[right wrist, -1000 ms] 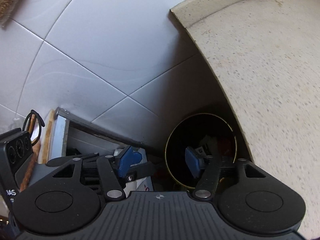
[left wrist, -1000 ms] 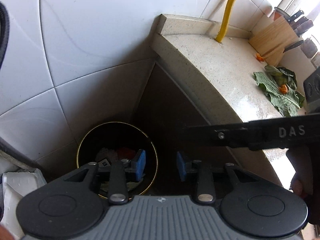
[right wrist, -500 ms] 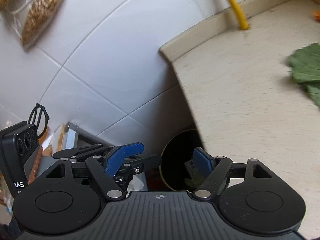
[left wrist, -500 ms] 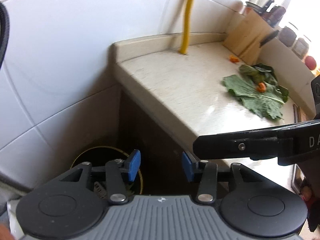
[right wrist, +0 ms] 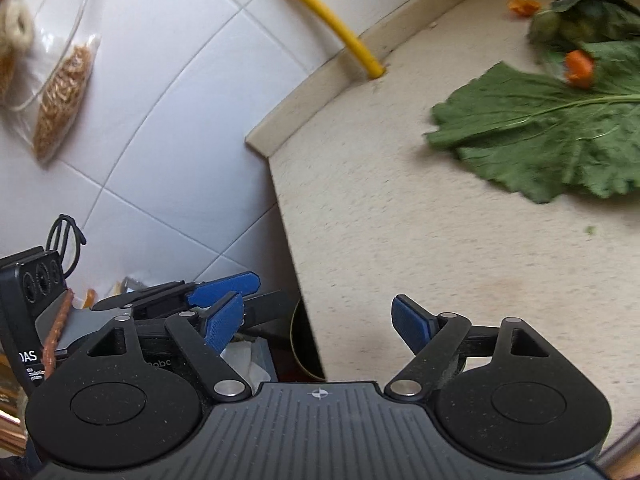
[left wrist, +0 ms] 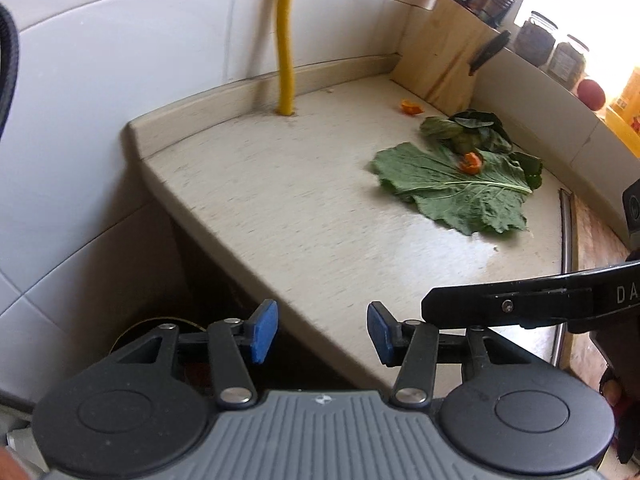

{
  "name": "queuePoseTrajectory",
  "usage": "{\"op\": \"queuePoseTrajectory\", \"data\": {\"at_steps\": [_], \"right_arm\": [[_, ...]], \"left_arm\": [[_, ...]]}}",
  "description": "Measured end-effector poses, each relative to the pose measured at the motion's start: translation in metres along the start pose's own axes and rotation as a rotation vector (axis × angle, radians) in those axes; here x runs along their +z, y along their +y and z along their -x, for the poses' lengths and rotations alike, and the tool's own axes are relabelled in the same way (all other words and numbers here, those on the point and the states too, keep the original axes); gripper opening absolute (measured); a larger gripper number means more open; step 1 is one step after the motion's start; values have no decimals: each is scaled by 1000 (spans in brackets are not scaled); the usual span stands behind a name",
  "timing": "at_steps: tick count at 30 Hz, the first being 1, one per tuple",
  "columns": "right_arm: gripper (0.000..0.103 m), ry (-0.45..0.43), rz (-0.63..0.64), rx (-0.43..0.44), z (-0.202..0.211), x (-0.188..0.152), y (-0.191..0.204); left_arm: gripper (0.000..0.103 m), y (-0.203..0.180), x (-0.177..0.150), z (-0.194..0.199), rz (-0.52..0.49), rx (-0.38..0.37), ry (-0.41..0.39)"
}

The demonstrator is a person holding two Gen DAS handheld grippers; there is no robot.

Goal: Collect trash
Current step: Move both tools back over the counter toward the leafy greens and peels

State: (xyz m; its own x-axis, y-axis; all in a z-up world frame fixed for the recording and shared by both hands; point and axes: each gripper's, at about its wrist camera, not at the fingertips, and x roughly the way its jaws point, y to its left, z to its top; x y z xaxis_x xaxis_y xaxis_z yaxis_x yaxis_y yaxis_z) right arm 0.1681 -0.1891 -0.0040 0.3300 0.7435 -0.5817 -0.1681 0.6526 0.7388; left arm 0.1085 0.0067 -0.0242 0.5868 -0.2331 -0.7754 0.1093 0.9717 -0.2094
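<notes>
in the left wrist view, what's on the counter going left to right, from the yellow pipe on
yellow pipe → orange peel scrap by the knife block → big flat green leaf with another orange scrap on it → arm of the right tongs at the right edge.

A green veined leaf [left wrist: 460, 192] and orange peel scraps [left wrist: 470, 162] lie on the speckled beige desk [left wrist: 304, 208]. The pipe [left wrist: 285, 40] is yellow, the wall tiles [left wrist: 120, 60] white. The fingers [left wrist: 262, 332] carry blue pads.
</notes>
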Motion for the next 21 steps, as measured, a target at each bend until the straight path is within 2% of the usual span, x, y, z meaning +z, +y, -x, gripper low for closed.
{"op": "queuePoseTrajectory", "data": {"at_steps": [4, 8, 14, 21], "right_arm": [[88, -33, -2, 14, 19, 6, -15], [90, -87, -13, -8, 40, 14, -35], [92, -164, -60, -114, 71, 23, -69], [95, -234, -74, -277, 98, 28, -85]], "left_arm": [[49, -20, 11, -5, -32, -3, -6], [51, -43, 25, -12, -67, -9, -10], [52, -73, 46, -25, -133, -49, -20], [53, -100, 74, -47, -242, -136, -28]]}}
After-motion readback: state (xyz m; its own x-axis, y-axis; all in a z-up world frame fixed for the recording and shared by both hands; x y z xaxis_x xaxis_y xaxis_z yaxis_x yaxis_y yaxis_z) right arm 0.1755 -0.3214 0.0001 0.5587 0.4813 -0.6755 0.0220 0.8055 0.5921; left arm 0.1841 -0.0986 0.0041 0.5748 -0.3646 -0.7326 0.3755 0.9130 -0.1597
